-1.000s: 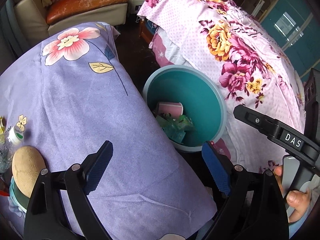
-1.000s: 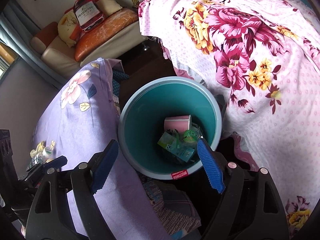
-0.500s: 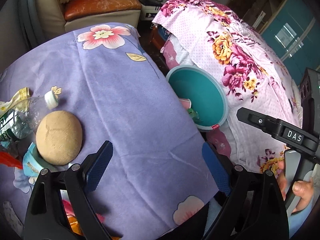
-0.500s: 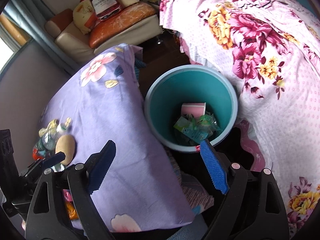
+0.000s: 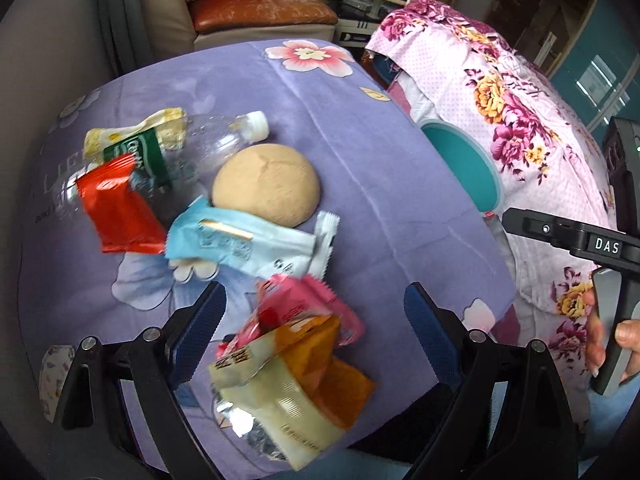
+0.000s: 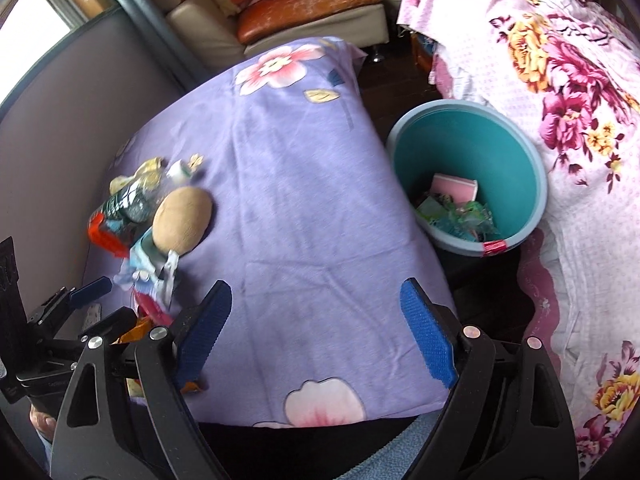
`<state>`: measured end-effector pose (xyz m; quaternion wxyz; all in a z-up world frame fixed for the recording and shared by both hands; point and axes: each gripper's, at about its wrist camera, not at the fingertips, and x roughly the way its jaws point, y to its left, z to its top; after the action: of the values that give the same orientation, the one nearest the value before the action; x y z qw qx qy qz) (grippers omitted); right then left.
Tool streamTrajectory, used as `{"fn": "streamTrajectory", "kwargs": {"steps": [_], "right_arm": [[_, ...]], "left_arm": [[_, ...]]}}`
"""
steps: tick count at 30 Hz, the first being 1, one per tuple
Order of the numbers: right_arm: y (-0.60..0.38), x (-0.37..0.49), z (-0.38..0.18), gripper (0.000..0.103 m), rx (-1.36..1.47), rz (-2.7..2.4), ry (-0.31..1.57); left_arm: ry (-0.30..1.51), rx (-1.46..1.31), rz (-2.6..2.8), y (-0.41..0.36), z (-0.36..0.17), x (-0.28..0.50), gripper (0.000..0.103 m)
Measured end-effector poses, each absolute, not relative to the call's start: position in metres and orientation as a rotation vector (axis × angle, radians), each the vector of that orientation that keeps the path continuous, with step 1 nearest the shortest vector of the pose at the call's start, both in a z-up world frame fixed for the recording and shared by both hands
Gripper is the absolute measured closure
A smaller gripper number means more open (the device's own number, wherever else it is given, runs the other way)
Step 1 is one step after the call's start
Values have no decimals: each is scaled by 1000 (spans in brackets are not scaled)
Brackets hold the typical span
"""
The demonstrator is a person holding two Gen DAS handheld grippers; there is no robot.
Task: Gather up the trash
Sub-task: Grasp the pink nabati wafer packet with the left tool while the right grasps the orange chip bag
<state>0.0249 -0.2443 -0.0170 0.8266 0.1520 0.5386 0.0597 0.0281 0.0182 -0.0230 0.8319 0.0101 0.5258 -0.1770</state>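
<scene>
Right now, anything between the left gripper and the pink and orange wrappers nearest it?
Nothing visible. The left gripper is open, and the crumpled pink wrapper and orange-and-cream foil packet lie on the purple flowered cloth between its fingers, uncovered.

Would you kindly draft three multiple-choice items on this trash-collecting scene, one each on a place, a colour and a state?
1. Where does the bin stand?
A. On the purple cloth
B. On the floor between the purple-covered table and the floral-covered furniture
C. On the sofa

2. What colour is the wrapper lying over the plastic bottle?
A. Red
B. Green
C. Black

3. What is the state of the left gripper?
A. Shut on the bottle
B. Shut on the round beige object
C. Open, holding nothing

Answers:
1 B, its rim sits below the table edge, beside the floral cover.
2 A, it is bright red.
3 C, its fingers stand wide apart over the wrappers.
</scene>
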Motion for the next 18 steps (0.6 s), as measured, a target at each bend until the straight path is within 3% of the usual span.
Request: {"fn": "streamTrajectory", "kwargs": {"steps": [18], "right_arm": [[-86, -6, -54, 21, 135, 496, 1331]], "left_arm": [[1162, -97, -238, 138, -60, -28, 12]]}}
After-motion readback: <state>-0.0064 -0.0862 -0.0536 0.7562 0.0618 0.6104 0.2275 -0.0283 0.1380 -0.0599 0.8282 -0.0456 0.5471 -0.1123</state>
